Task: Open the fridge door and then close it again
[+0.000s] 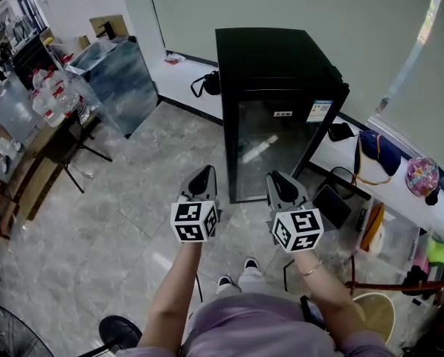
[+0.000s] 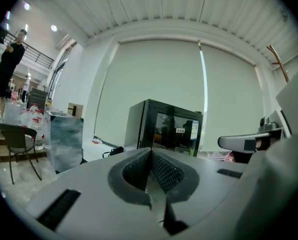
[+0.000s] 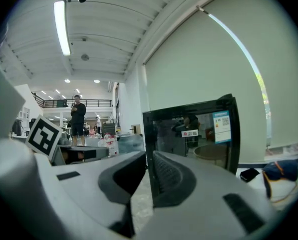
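Observation:
A black fridge (image 1: pixel 281 88) with a glass door (image 1: pixel 270 151) stands on the floor ahead of me, its door closed. My left gripper (image 1: pixel 203 175) hovers in front of the door's left side, apart from it, with its jaws pressed together and nothing in them. My right gripper (image 1: pixel 282 182) hangs before the door's right side, also apart, with a narrow gap between its jaws and nothing inside. In the left gripper view the fridge (image 2: pixel 163 129) rises beyond the shut gripper (image 2: pixel 149 156). In the right gripper view the fridge (image 3: pixel 193 129) fills the middle behind the gripper (image 3: pixel 148 159).
A grey cabinet (image 1: pixel 117 73) and a table with bottles (image 1: pixel 50 95) stand at the left. A low white ledge (image 1: pixel 400 199) with bags and a cap runs along the right wall. A stool (image 1: pixel 374 311) is by my right arm. A person (image 2: pixel 6 64) stands far off.

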The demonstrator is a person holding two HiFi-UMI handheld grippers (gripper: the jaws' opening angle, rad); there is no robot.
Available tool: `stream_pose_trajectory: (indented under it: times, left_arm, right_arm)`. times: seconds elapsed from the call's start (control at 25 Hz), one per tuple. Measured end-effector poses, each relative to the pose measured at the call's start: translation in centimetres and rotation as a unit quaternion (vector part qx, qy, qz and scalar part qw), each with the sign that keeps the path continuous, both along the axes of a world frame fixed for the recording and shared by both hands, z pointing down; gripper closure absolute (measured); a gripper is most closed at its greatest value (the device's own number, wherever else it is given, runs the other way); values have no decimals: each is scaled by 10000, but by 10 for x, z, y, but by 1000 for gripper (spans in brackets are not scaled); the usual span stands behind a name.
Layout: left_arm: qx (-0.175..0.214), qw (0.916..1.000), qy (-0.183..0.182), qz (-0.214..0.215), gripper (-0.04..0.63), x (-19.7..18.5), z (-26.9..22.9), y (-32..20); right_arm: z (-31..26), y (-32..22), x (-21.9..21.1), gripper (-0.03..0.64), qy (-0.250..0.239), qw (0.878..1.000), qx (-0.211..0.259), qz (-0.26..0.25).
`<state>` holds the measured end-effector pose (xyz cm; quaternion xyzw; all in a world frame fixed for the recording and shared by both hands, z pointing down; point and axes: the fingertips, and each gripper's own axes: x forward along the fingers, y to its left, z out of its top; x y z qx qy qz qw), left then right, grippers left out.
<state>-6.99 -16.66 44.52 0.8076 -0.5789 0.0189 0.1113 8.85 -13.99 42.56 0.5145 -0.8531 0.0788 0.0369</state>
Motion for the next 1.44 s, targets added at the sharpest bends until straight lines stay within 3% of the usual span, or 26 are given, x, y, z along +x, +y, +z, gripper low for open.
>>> stream_pose_trajectory:
  times: [0.16,1.44]
  left_arm:
    - [-5,10000,0,-1,592,-4,0,14]
    - [-12,9999,-11,-146,592,-52,2,82]
  right_arm:
    - [1,7,0,614,25,10000,-49,74]
    - [7,55,-27,614,229,9995,-192,89]
